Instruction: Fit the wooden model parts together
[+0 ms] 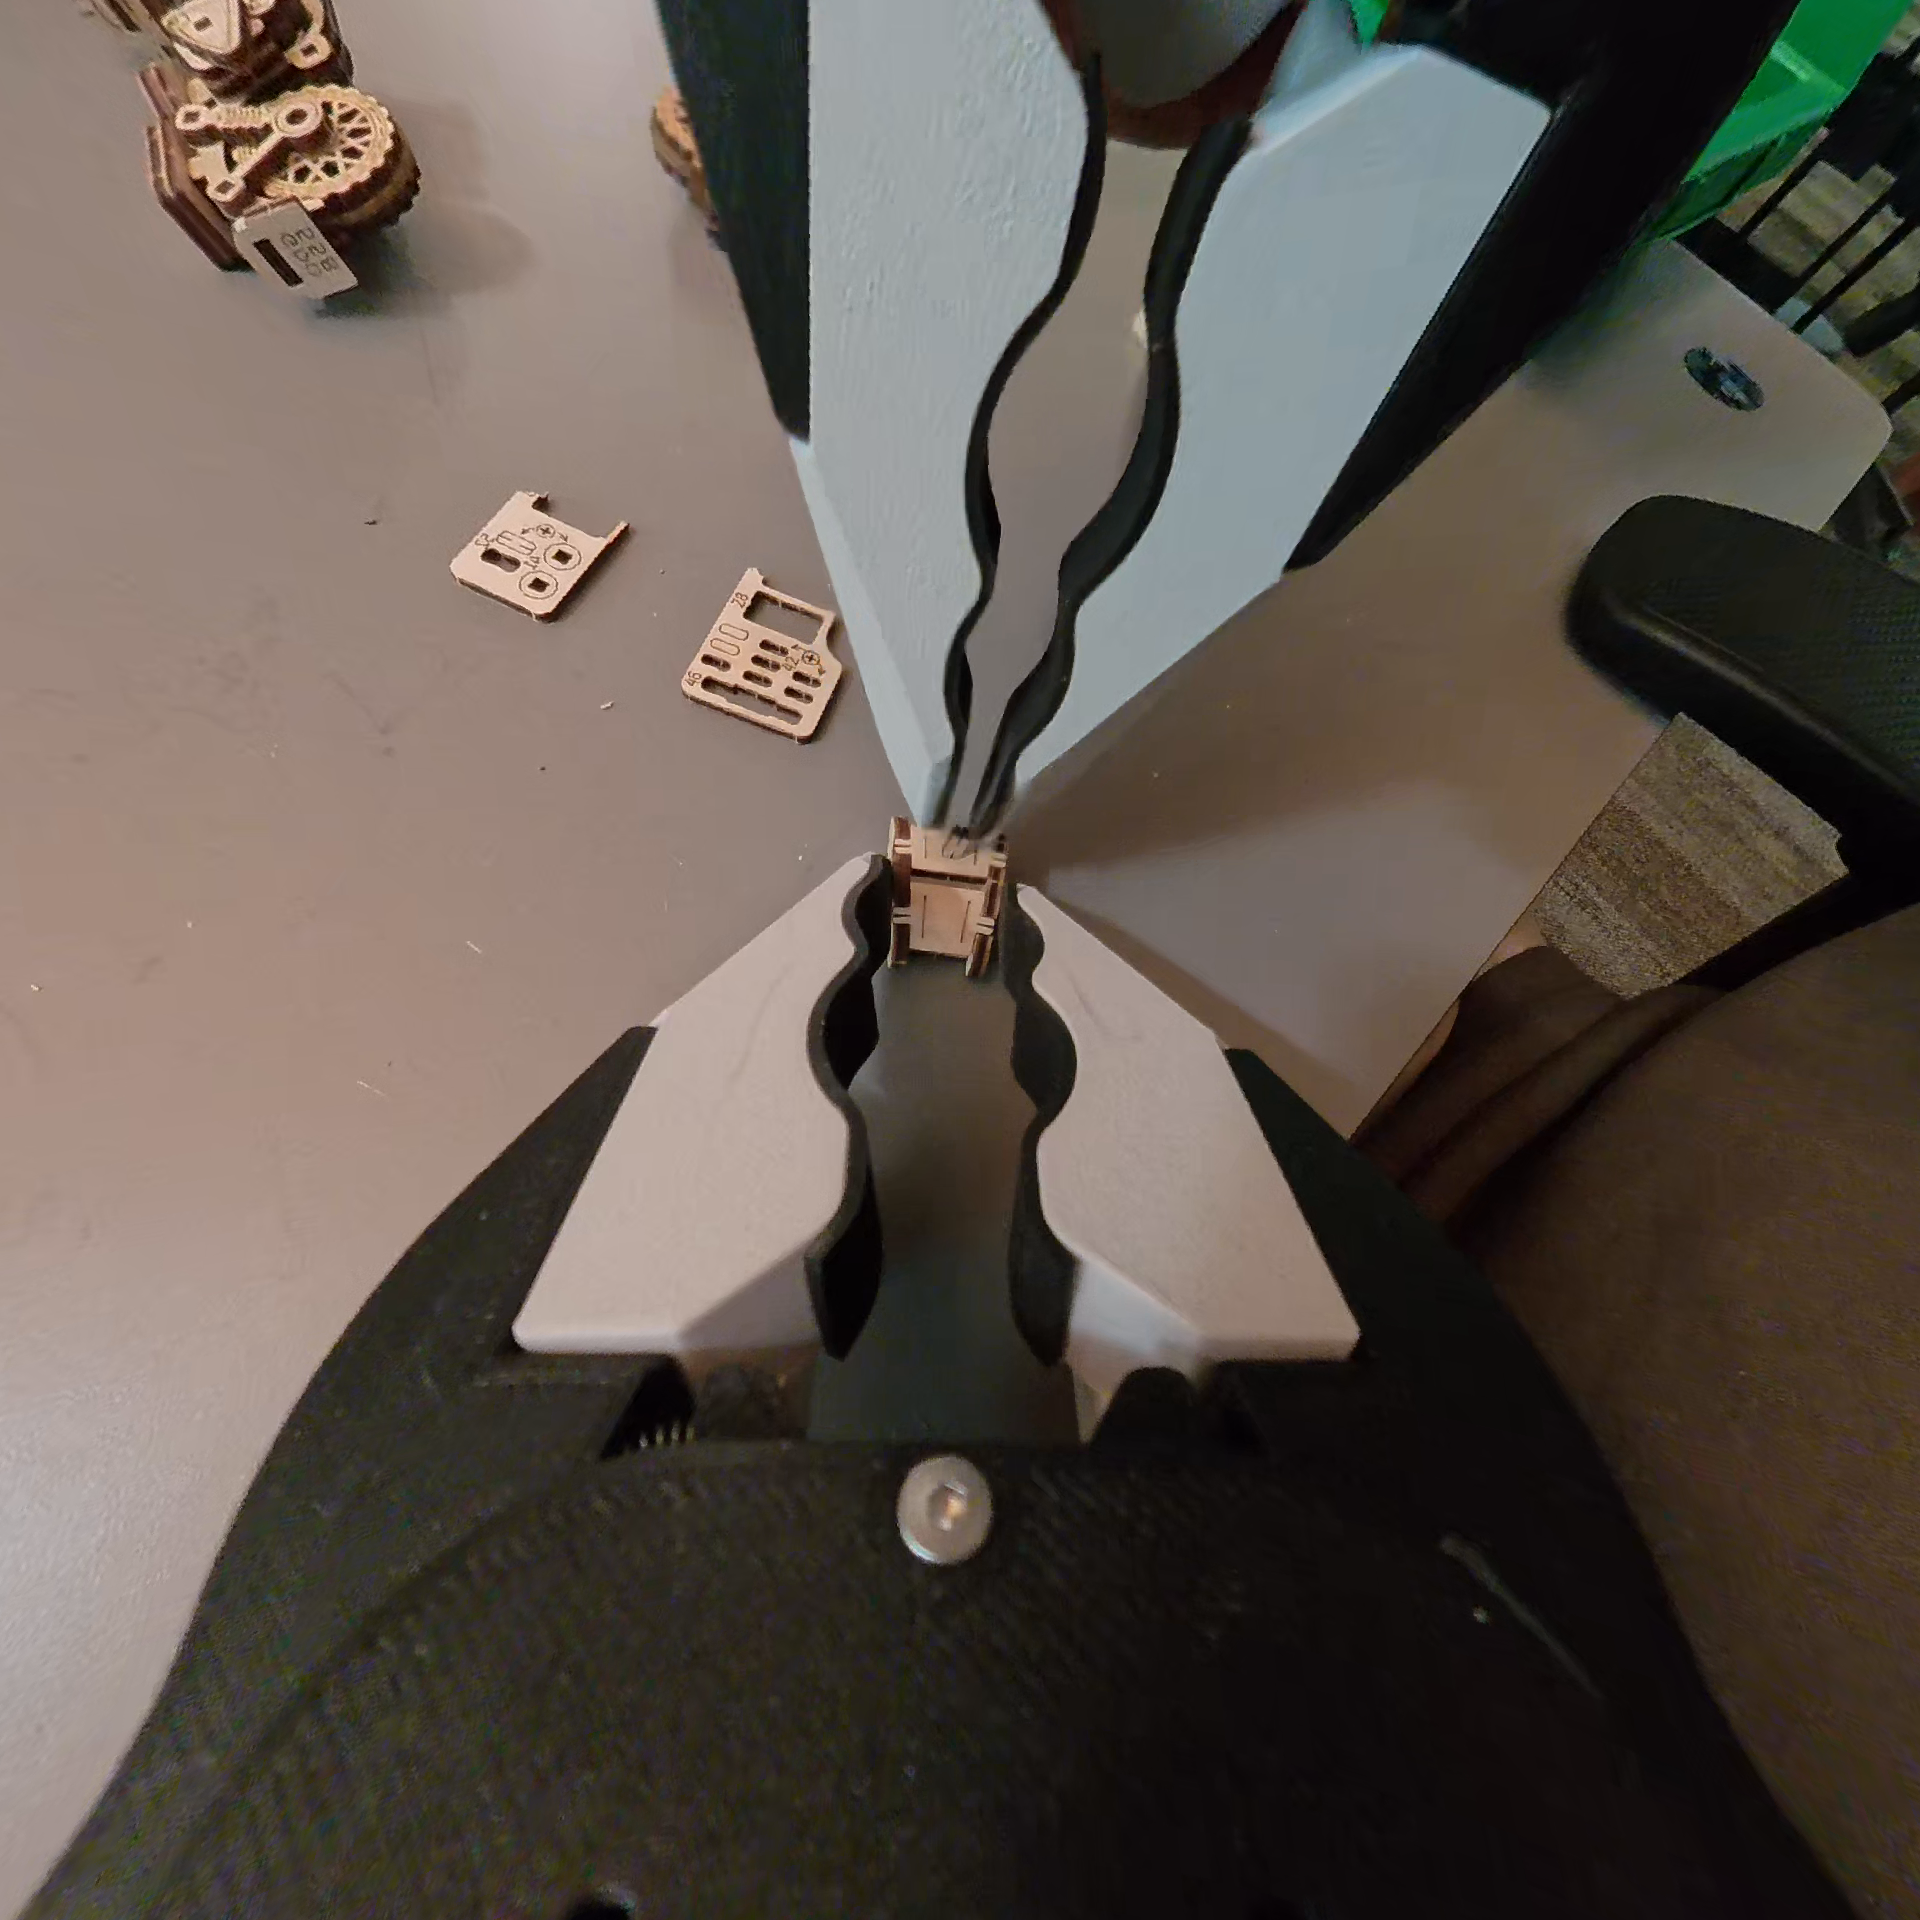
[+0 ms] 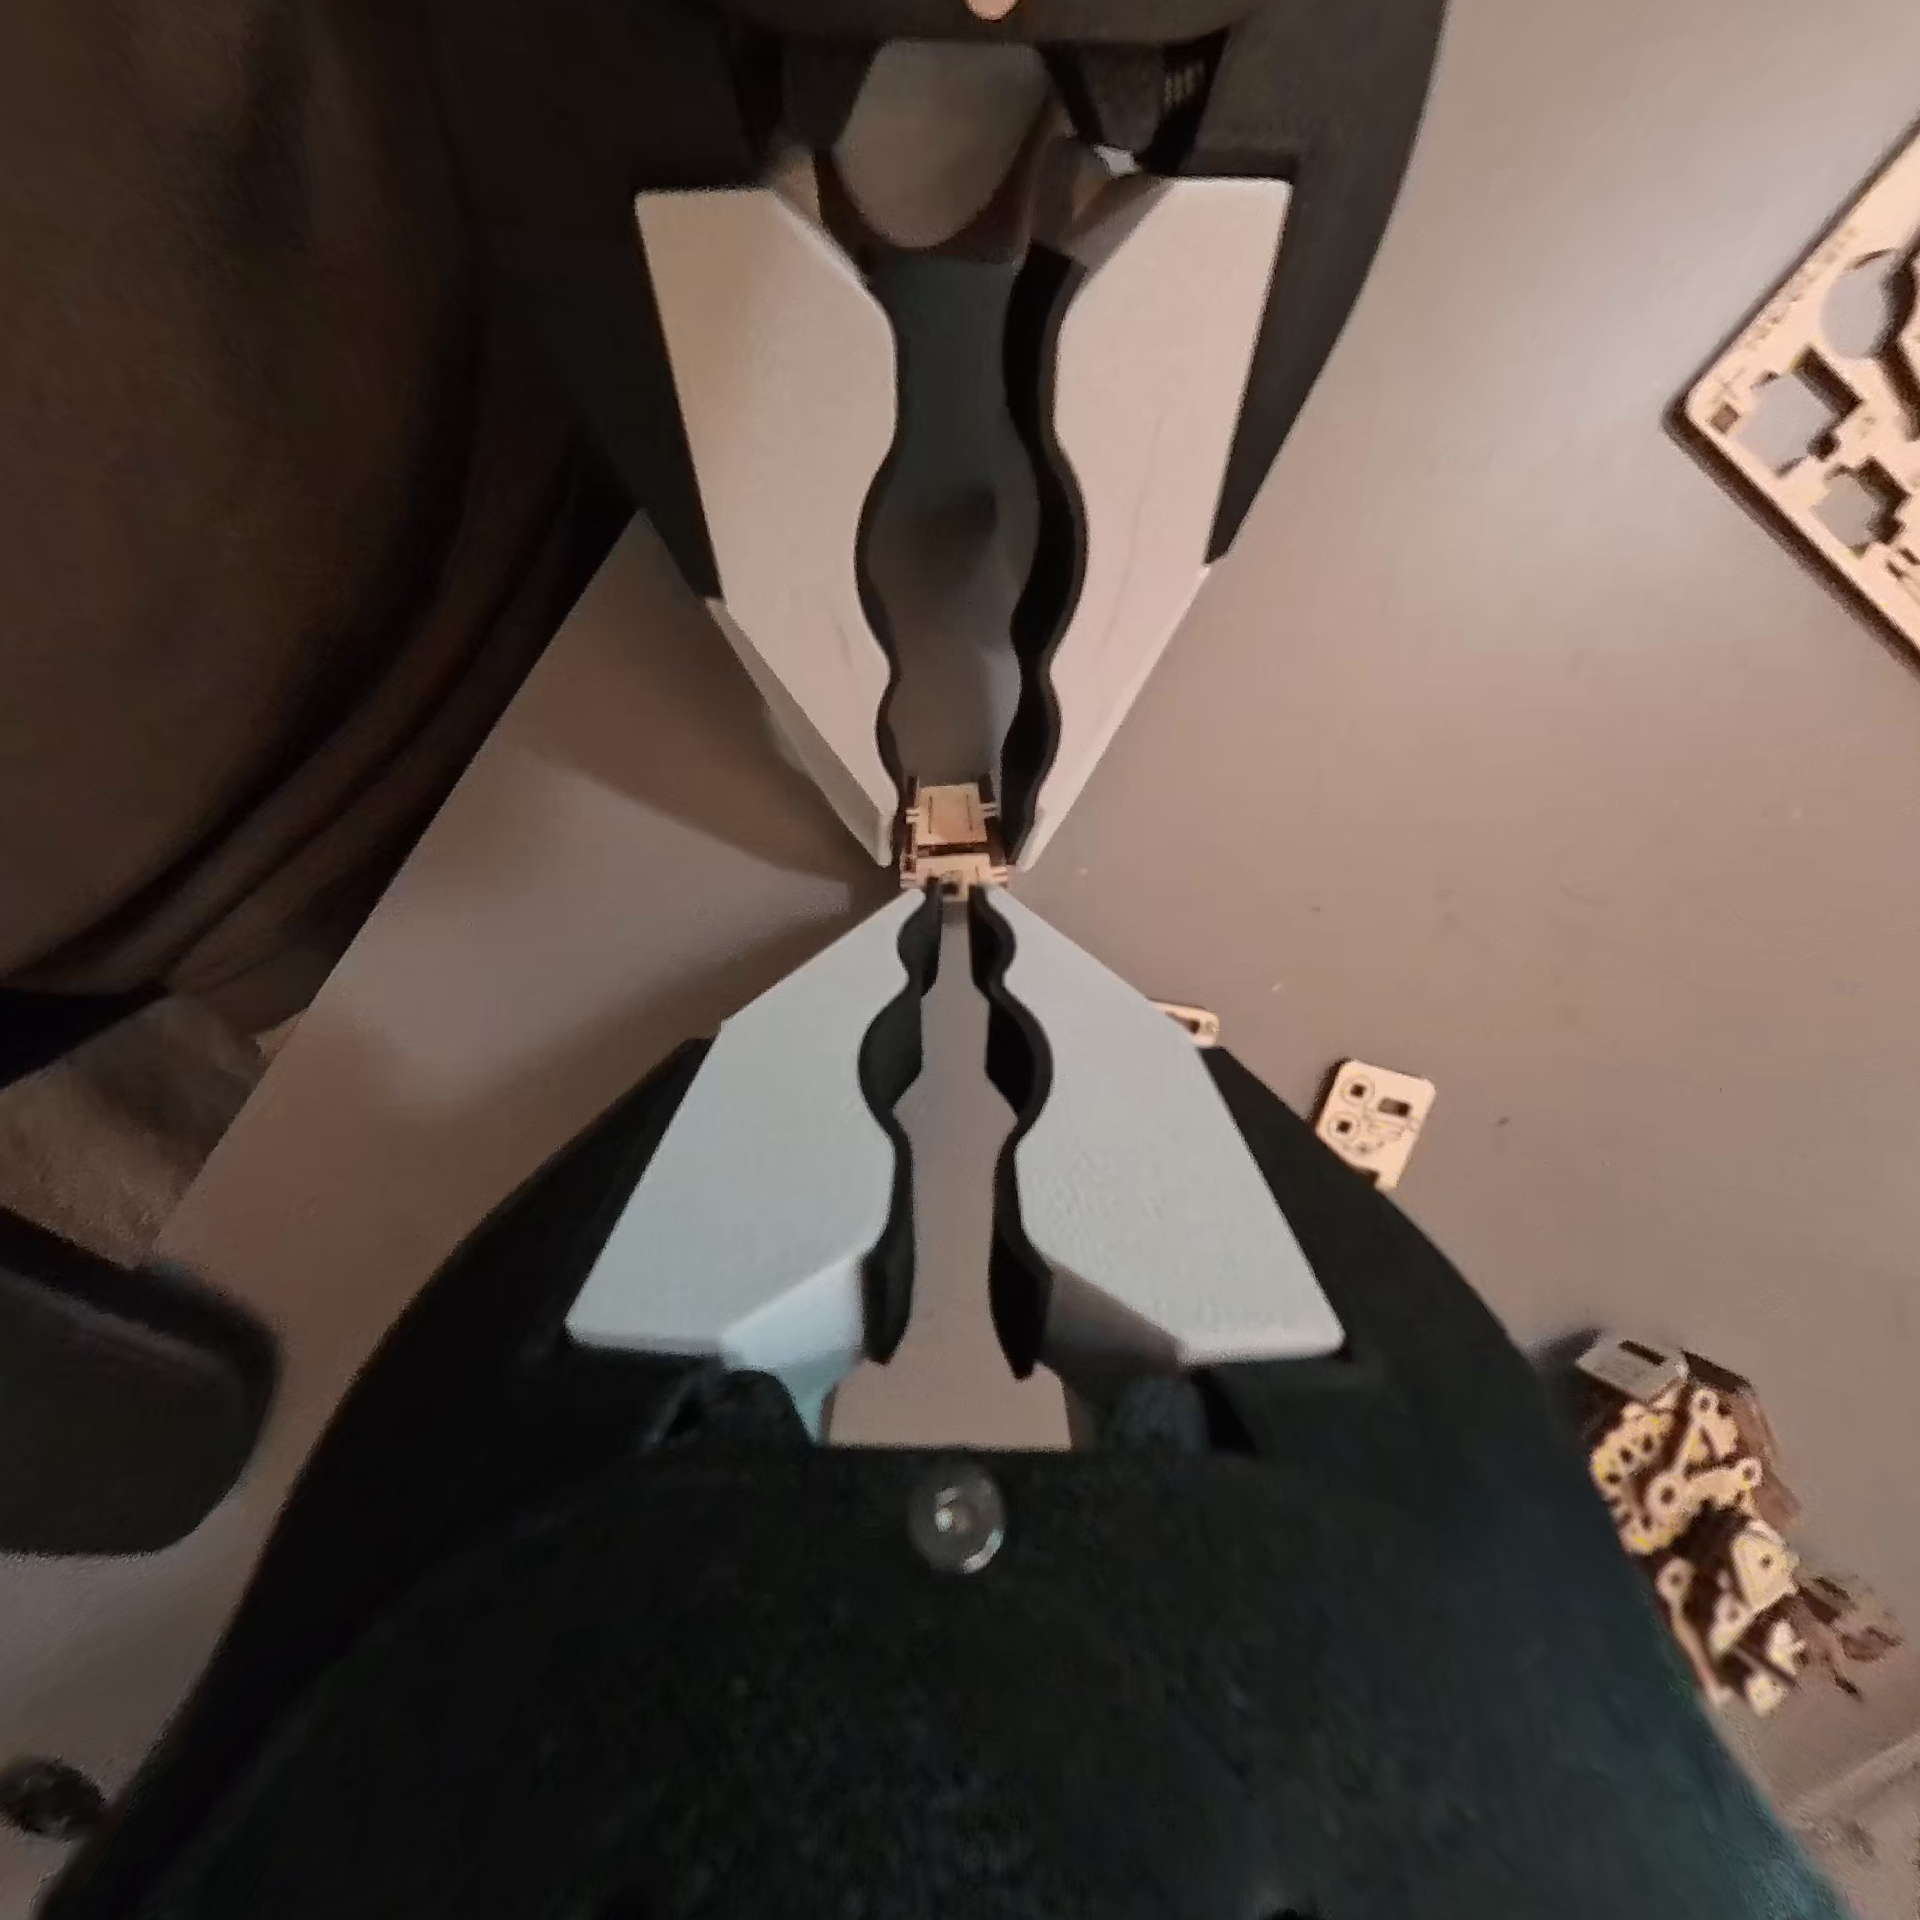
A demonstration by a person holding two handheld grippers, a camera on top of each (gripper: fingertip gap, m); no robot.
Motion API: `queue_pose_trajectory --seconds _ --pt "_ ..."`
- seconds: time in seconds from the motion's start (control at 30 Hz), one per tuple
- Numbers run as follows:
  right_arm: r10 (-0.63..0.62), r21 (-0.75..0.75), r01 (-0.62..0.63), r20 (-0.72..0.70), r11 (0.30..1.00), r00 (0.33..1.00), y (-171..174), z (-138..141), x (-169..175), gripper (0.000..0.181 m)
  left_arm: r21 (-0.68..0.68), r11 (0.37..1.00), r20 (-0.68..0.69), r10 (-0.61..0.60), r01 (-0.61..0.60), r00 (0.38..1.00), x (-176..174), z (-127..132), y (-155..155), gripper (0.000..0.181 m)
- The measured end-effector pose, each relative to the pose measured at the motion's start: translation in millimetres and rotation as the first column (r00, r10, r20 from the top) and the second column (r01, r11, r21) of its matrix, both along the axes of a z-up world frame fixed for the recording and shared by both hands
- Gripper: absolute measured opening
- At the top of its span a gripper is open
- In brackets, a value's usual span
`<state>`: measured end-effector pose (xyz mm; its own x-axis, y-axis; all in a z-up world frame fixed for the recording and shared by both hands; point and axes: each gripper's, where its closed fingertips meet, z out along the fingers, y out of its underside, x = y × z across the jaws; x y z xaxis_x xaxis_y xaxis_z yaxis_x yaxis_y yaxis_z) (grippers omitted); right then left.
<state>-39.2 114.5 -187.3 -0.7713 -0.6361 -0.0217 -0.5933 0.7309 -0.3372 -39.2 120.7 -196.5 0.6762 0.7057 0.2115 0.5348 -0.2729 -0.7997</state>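
Note:
A small wooden box-shaped assembly (image 1: pixel 943 914) is held above the grey table (image 1: pixel 260 935). My left gripper (image 1: pixel 943 891) is shut on it, one fingertip on each side. My right gripper (image 1: pixel 961 828) comes in from the opposite side, its jaws almost together, pinching a small tab on the box's far edge. In the right wrist view, my right gripper (image 2: pixel 954 902) meets the box (image 2: pixel 951 826) at its near edge, and the left gripper (image 2: pixel 956 842) holds the box from beyond. What sits between the right fingertips is mostly hidden.
A wooden gear model (image 1: pixel 281 156) stands at the back of the table; it also shows in the right wrist view (image 2: pixel 1683 1507). Two flat wooden pieces (image 1: pixel 535 556) (image 1: pixel 764 665) lie loose. A cut-out wooden sheet (image 2: pixel 1818 416) lies nearby. A black chair armrest (image 1: pixel 1766 644) is beside the table edge. My two grippers' fingertips are within a few centimetres of each other.

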Motion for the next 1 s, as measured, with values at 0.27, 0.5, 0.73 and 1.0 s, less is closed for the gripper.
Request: queue_pose_trajectory --seconds 0.27,0.5,0.73,1.0 --pt "-0.332 -0.301 0.327 0.035 0.896 0.943 -17 25 -18 0.004 0.008 1.0 0.005 0.003 -0.003 1.0 0 0 0 0.019" --pt "-0.676 -0.585 0.6 0.115 0.546 0.728 5 28 -20 0.0 0.012 1.0 0.008 0.004 -0.005 1.0 0 0 0 0.019" --pt "-0.688 -0.514 0.679 0.215 0.524 0.693 6 10 7 0.0 -0.002 1.0 -0.002 0.003 -0.003 1.0 0 0 0 0.019" --pt "-0.696 -0.524 0.655 0.155 0.544 0.701 -1 4 1 0.0 -0.013 1.0 -0.012 0.006 -0.006 1.0 0 0 0 0.019"
